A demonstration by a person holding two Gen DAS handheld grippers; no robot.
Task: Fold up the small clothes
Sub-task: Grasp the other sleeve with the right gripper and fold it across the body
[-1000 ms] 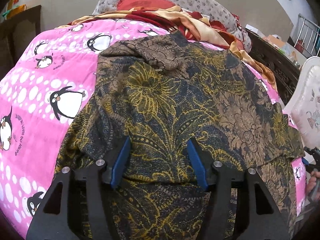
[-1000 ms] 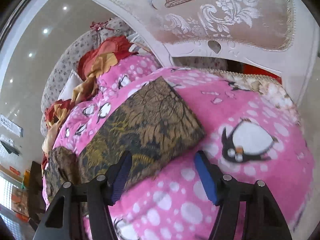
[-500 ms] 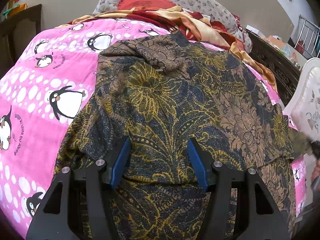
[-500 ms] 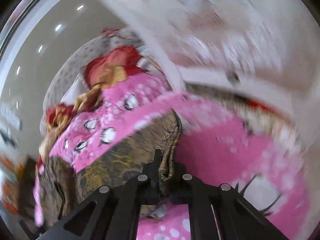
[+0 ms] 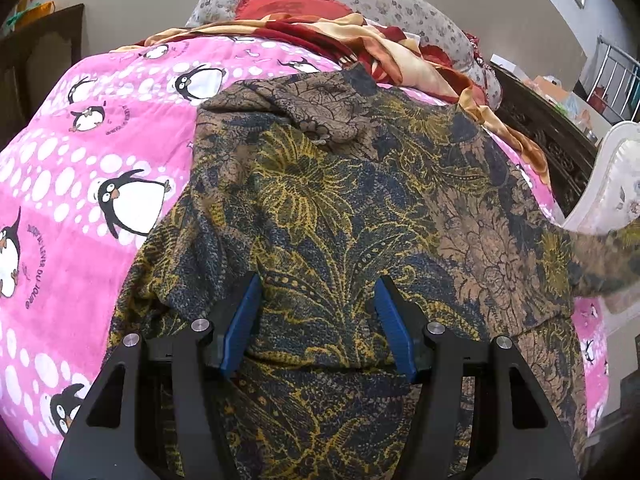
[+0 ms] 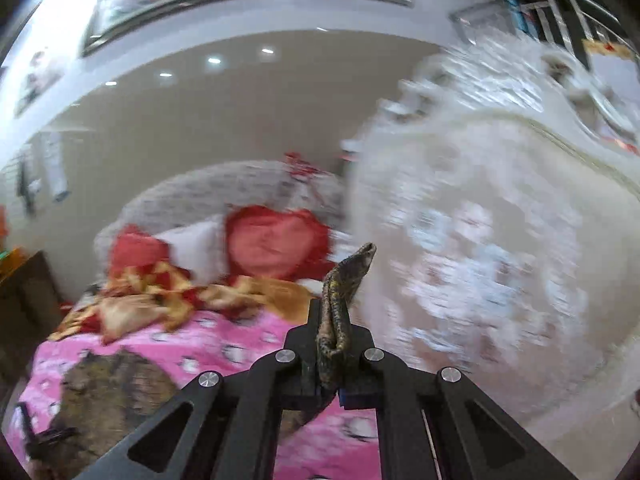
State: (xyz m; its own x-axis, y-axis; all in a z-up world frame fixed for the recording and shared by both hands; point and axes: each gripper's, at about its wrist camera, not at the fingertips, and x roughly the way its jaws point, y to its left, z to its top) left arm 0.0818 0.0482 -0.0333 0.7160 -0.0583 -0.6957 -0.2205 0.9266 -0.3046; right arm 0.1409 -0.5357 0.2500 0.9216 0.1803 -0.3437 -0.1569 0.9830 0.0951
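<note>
Fingers point(image 6: 310, 356) clamp garment point(image 5: 340, 208) (right side).

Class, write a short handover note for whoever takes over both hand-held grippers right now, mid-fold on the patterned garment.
Left hand-held gripper: open, poised over the patterned garment, gripping nothing.
Right hand-held gripper: shut on a pinched edge of the garment, raised above the pink penguin blanket.
Garment: mostly spread flat on the blanket.
Done: an edge is gripped and lifted.
Left: carry that edge across, lay it down, finish the folds.
</note>
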